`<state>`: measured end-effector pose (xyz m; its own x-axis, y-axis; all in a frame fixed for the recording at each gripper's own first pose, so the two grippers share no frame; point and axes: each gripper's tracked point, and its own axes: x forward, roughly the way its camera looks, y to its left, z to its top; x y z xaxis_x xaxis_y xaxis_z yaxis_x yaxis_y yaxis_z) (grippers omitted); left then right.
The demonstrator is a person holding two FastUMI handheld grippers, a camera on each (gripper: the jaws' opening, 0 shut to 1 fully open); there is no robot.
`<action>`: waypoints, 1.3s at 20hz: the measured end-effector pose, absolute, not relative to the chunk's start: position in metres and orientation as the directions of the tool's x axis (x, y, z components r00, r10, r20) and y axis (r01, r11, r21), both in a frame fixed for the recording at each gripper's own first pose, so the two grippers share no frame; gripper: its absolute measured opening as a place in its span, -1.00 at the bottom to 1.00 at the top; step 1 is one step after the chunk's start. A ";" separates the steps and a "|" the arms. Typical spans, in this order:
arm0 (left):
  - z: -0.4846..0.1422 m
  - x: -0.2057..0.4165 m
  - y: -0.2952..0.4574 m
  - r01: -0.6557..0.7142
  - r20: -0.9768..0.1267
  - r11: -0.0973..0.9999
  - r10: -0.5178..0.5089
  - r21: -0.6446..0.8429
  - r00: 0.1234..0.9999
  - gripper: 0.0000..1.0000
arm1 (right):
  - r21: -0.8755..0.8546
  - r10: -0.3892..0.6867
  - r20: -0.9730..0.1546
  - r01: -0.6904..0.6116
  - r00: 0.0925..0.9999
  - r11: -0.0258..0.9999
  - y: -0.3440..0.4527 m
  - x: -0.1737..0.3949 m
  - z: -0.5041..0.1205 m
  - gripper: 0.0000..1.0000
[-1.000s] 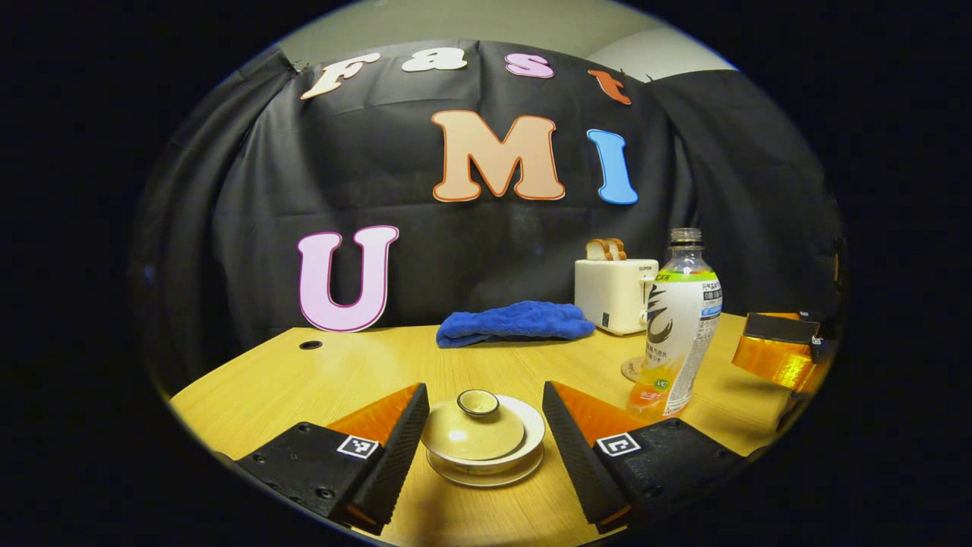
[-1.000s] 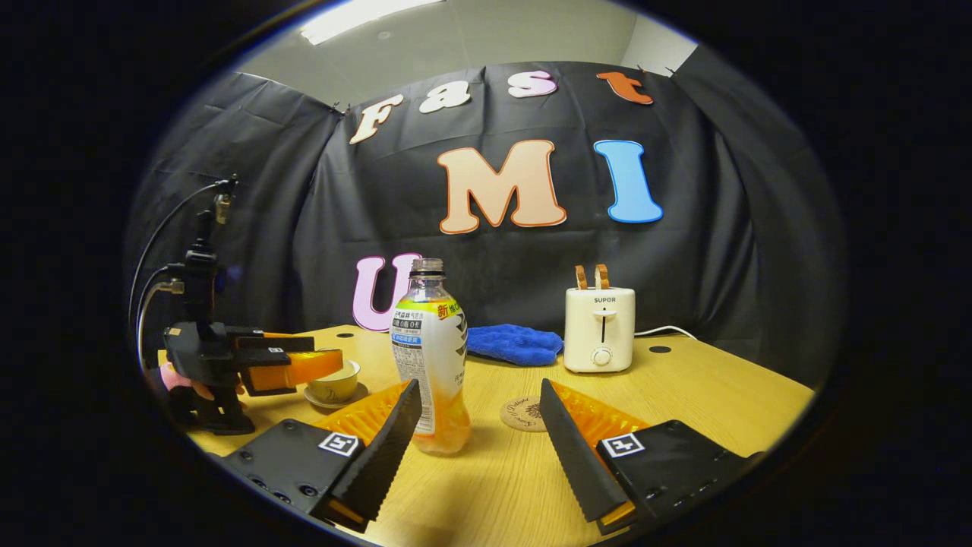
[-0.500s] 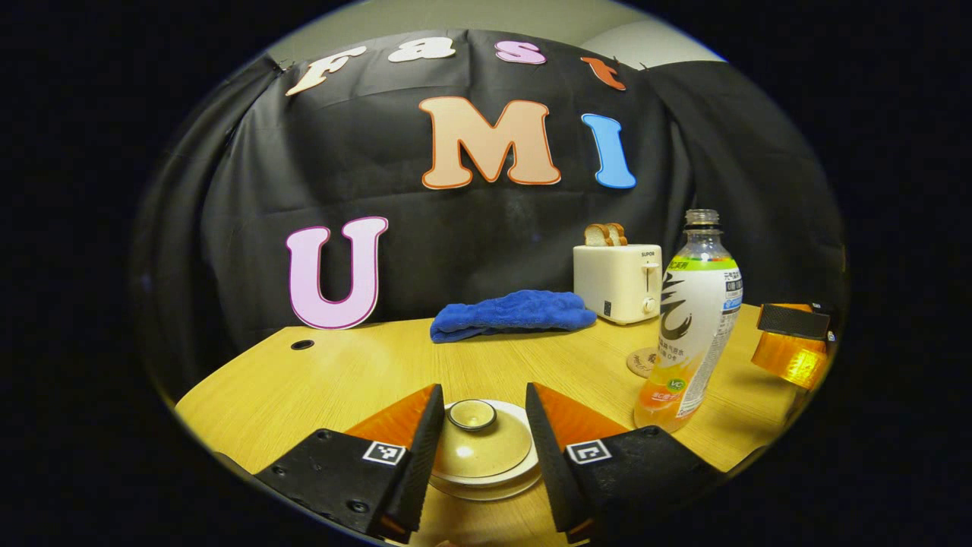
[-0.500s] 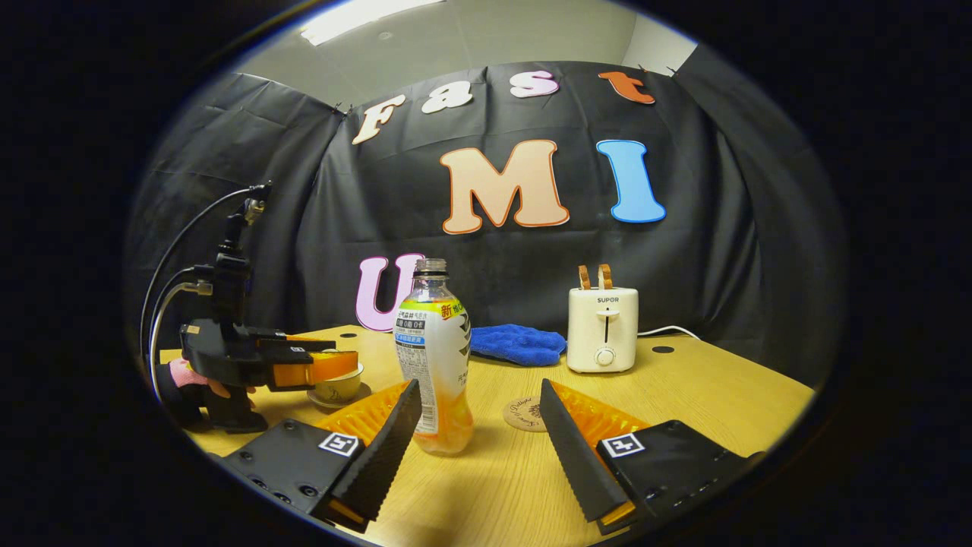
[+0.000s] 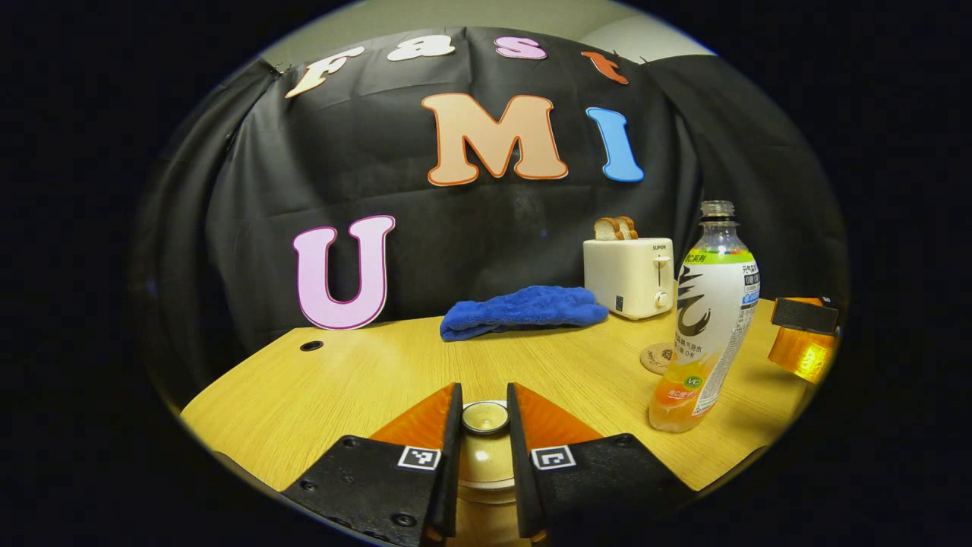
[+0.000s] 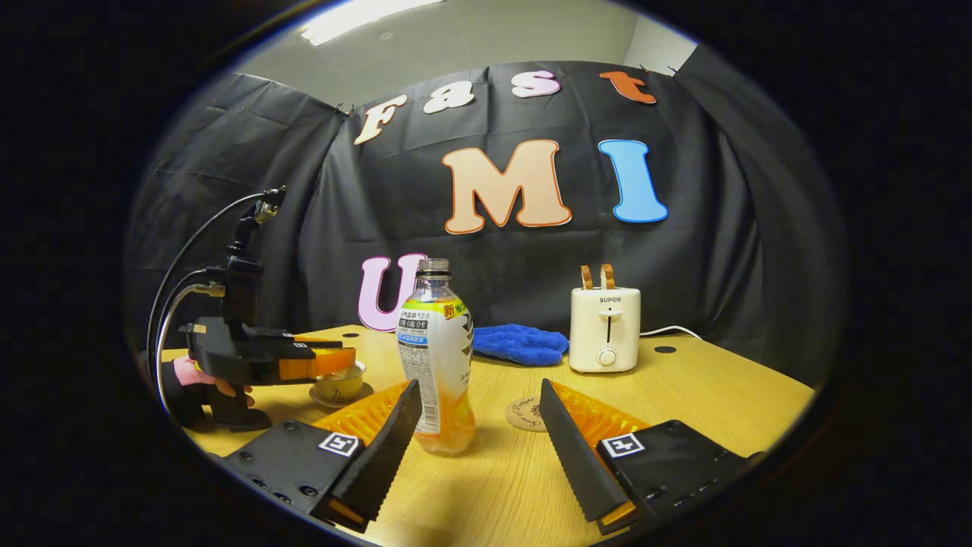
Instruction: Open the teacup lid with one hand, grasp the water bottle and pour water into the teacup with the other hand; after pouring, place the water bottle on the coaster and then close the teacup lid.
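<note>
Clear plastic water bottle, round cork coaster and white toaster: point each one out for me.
Clear plastic water bottle [image 6: 434, 357], right gripper view, on its label.
Round cork coaster [image 6: 524, 415], right gripper view, on its top face.
White toaster [image 6: 605, 330], right gripper view, on its front panel.

Ceiling light overhead; bright, sharp centre; fisheye bending at edges; soft shadows on table.

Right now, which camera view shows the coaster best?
The right gripper view: the coaster lies flat in the open on the table, right of the water bottle. In the left gripper view, the bottle covers part of it.
</note>
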<state>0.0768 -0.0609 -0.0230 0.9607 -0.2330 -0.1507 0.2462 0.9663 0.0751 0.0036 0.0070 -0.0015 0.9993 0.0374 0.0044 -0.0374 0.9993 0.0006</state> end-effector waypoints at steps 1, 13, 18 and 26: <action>-0.022 0.077 -0.061 0.249 -0.148 0.966 -0.236 0.073 0.960 -0.46 | 0.001 0.038 0.005 -0.038 0.999 0.999 0.008 0.004 -0.002 0.89; -0.011 0.061 -0.036 0.176 -0.053 0.984 -0.175 0.005 0.983 -0.46 | 0.002 0.042 0.005 -0.042 0.999 0.999 0.009 0.004 -0.003 0.89; -0.008 0.039 0.006 0.063 -0.030 0.998 -0.062 0.023 0.998 -0.46 | 0.006 0.095 0.004 -0.095 0.996 0.996 0.018 0.004 -0.004 0.89; -0.003 0.022 0.033 0.014 0.004 1.000 -0.014 0.015 1.000 -0.46 | 0.011 0.215 -0.011 -0.215 0.977 0.977 0.044 0.014 -0.007 0.97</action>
<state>0.0217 0.0326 -0.0033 0.9999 -0.0141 0.0042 0.0141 0.9998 0.0148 0.0140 0.0437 -0.0068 0.9765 0.2150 -0.0113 -0.2149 0.9766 0.0107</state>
